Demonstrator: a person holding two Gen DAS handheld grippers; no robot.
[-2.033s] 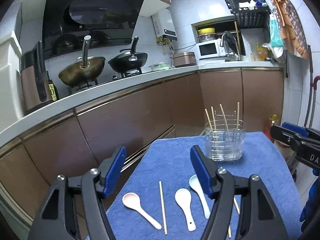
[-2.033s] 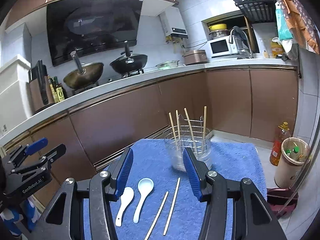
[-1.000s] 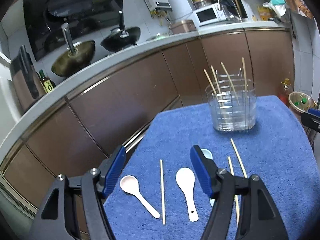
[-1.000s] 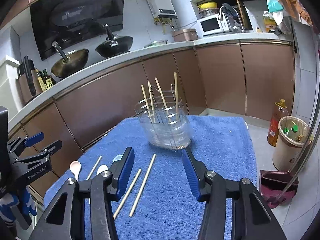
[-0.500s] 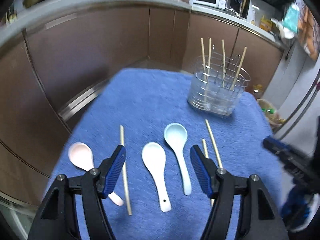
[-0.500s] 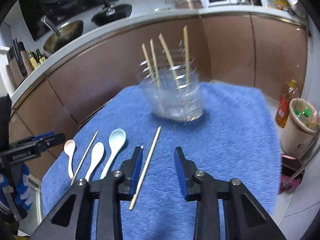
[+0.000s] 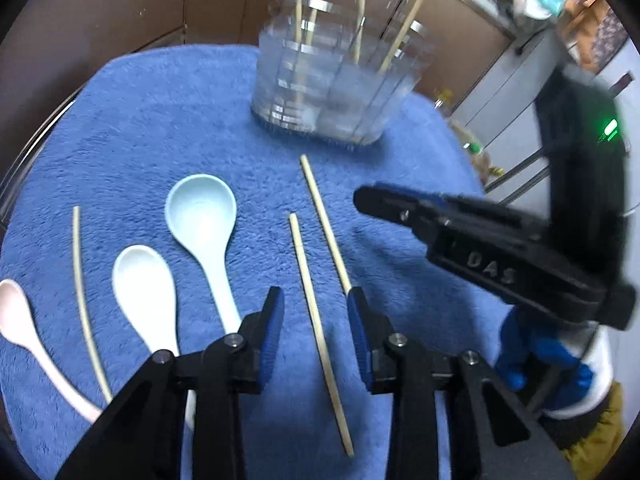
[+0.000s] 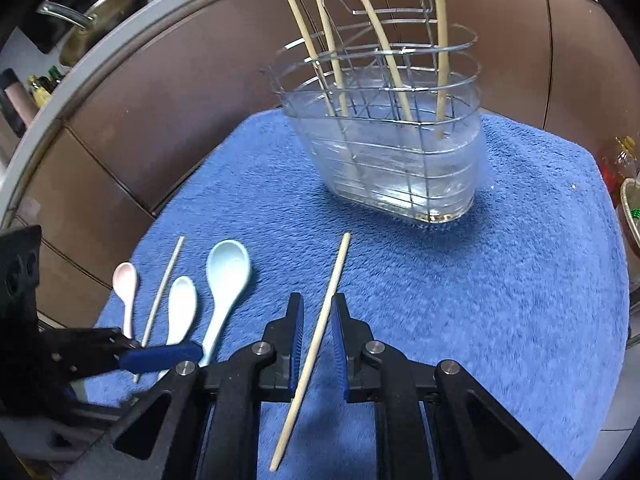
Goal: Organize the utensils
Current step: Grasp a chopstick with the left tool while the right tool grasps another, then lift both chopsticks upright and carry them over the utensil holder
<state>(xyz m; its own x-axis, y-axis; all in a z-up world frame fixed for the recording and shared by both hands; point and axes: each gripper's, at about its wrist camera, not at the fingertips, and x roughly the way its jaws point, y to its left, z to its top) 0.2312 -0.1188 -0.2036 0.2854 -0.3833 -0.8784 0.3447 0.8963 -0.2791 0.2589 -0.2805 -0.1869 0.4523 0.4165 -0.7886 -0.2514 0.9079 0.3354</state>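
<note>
Right gripper (image 8: 317, 344) is lowered astride one pale wooden chopstick (image 8: 320, 332), jaws narrowed but not clenched, lined up for pickup. Left gripper (image 7: 315, 320) straddles another chopstick (image 7: 316, 320), unclosed. On the blue towel (image 8: 500, 300): three chopsticks, three spoons. Four chopsticks are stood in the wire-and-clear-plastic holder (image 8: 400, 168) near the far edge.

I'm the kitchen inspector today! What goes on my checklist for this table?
Surface: blue towel, flat.
Job's things: wire holder with four standing chopsticks; three loose chopsticks, pale blue spoon, white spoon and pink spoon lying on the towel.
Clutter: nothing seen.
Grippers: left gripper open, one chopstick between its fingers; right gripper open over another.
Cables: nothing seen.
Surroundings: brown cabinets, wok behind.
</note>
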